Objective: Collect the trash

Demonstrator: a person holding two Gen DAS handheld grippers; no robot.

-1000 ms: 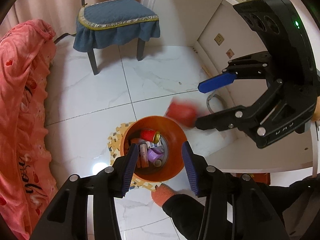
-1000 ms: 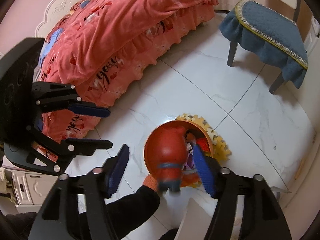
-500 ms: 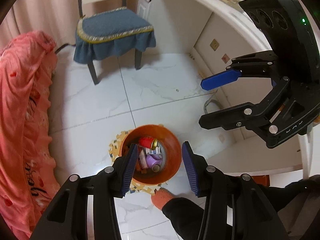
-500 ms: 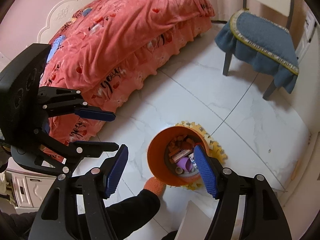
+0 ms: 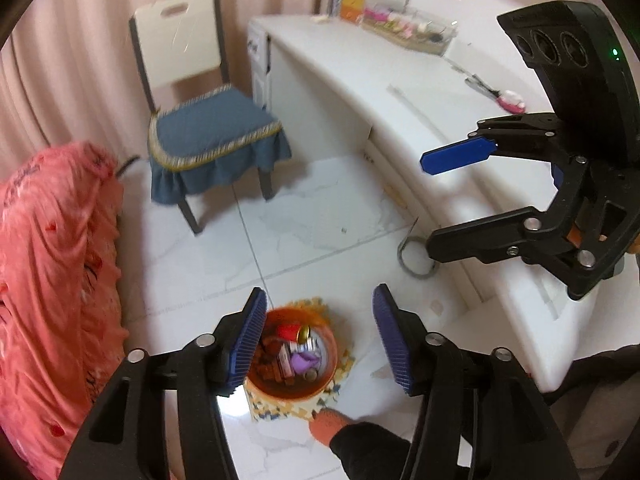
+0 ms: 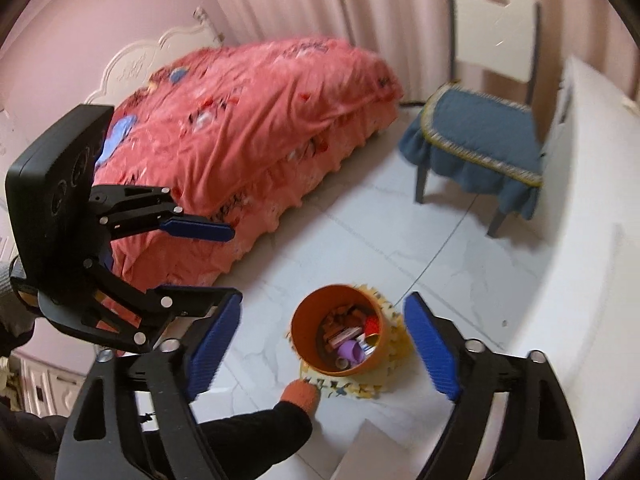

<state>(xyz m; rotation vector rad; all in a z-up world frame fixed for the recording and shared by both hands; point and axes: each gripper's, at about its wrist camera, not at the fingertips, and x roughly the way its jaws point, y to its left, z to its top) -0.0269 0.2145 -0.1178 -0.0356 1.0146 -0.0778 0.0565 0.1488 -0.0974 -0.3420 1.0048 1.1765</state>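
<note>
An orange bin (image 5: 297, 390) is seen standing upright on the white tiled floor (image 5: 320, 216), set on a yellow patterned mat (image 5: 316, 408) whose toothed edge shows around the base. The bin is filled with trash: a red can (image 5: 290, 332) with a gold end, a purple cup-like piece (image 5: 303, 362), and small boxes and wrappers that cannot be told apart. In the right wrist view the same bin (image 6: 316, 320) is seen at the near centre, with the mat (image 6: 380, 384) spread to its right and near side.

The left tool (image 5: 320, 336) is held above the bin with its blue pads apart; nothing is between them, and its jaws have just been opening. The right tool (image 6: 320, 346) is likewise held over the bin with its jaws standing wide and empty, and they too have just been opening. Each tool is also caught in the other's view, at the right edge of the left view and at the left edge of the right view.

A foot in an orange sock (image 6: 302, 396), below a black trouser leg, is seen touching the near edge of the mat.

A chair (image 5: 200, 120) with a blue cushion cover stands at the far side of the floor. A bed (image 6: 248, 120) under a coral quilt lies to the left, and a white worktop (image 5: 400, 92) carrying small items runs along the right.
</note>
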